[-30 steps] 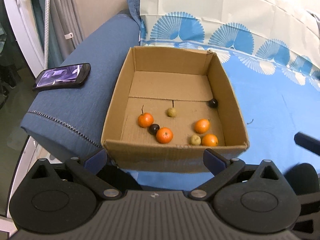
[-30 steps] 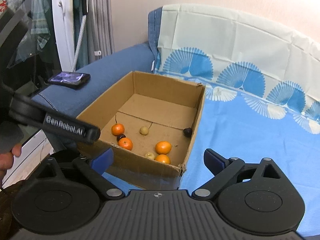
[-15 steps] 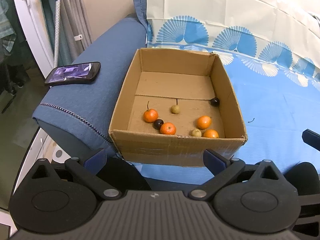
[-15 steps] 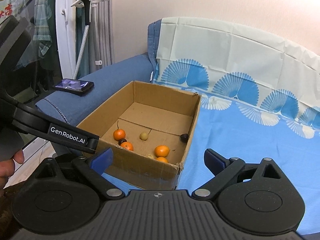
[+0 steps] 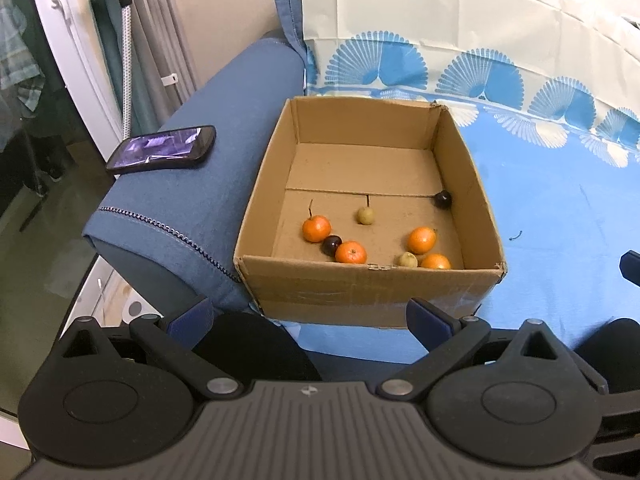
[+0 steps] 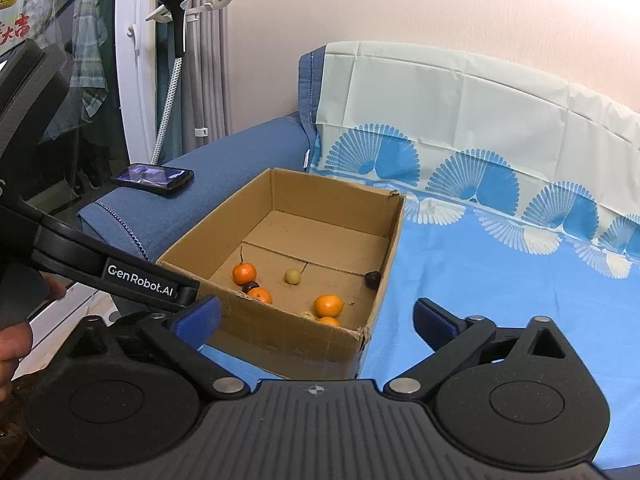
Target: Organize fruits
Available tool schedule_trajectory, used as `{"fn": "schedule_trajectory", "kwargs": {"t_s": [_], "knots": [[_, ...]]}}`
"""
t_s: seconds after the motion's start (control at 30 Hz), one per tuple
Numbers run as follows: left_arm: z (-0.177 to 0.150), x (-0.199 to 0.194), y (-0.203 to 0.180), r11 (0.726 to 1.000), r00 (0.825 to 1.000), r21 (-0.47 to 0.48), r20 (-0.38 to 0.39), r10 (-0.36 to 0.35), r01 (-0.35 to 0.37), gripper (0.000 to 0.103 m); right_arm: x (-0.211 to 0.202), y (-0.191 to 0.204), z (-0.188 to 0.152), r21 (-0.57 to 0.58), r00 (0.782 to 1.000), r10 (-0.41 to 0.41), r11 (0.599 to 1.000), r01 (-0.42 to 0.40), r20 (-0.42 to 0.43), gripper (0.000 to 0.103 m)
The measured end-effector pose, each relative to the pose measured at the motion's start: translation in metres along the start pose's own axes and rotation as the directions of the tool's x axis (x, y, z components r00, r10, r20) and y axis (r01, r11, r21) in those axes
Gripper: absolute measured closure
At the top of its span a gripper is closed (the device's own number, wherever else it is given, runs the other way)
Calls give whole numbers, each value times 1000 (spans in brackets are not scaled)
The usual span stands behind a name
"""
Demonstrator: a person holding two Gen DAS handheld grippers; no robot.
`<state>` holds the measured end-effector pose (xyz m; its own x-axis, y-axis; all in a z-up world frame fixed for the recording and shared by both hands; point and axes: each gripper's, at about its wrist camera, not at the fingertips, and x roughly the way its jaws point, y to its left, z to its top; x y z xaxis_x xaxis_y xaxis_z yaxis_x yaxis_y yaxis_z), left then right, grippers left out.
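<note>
An open cardboard box (image 5: 360,292) sits on the blue sheet and holds loose fruit. Several oranges lie near its front wall, one (image 5: 316,228) with a stem. Two dark plums (image 5: 331,245) (image 5: 443,199) and two yellow-green fruits (image 5: 365,215) (image 5: 407,259) lie among them. My left gripper (image 5: 310,316) hangs in front of the box, open and empty. My right gripper (image 6: 316,318) is off the box's (image 6: 288,336) near right corner, its jaws opening with nothing between them. The left gripper's body (image 6: 140,280) crosses the right wrist view at the left.
A dark phone (image 5: 162,153) lies on the blue sofa arm (image 5: 192,208) left of the box. The fan-patterned sheet (image 5: 560,220) covers the seat and backrest to the right. A white stand with a hose (image 6: 176,40) and a glass door are at far left.
Both grippers have drawn back from the box and tilted up a little, so the box looks smaller and more wall shows. The fruit has not moved.
</note>
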<state>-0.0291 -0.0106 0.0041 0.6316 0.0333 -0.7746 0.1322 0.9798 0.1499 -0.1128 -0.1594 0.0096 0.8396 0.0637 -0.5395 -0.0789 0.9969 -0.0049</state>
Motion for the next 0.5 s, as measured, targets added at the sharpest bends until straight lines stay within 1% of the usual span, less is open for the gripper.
{"fn": "schedule_trajectory", "kwargs": {"t_s": [0.2, 0.3, 0.4, 0.5], "knots": [[-1, 0, 0, 1000, 1000, -3, 7, 12, -12, 0, 1, -1, 0, 1, 1000, 0, 1000, 0, -3, 1], [-2, -1, -1, 999, 999, -2, 25, 36, -36, 0, 2, -2, -1, 2, 1000, 1, 1000, -1, -5, 1], [-3, -3, 0, 999, 999, -3, 43, 34, -34, 0, 2, -2, -1, 3, 1000, 1, 1000, -1, -5, 1], [-3, -4, 0, 999, 998, -16, 51, 48, -48, 0, 2, -2, -1, 6, 1000, 1, 1000, -1, -6, 1]]}}
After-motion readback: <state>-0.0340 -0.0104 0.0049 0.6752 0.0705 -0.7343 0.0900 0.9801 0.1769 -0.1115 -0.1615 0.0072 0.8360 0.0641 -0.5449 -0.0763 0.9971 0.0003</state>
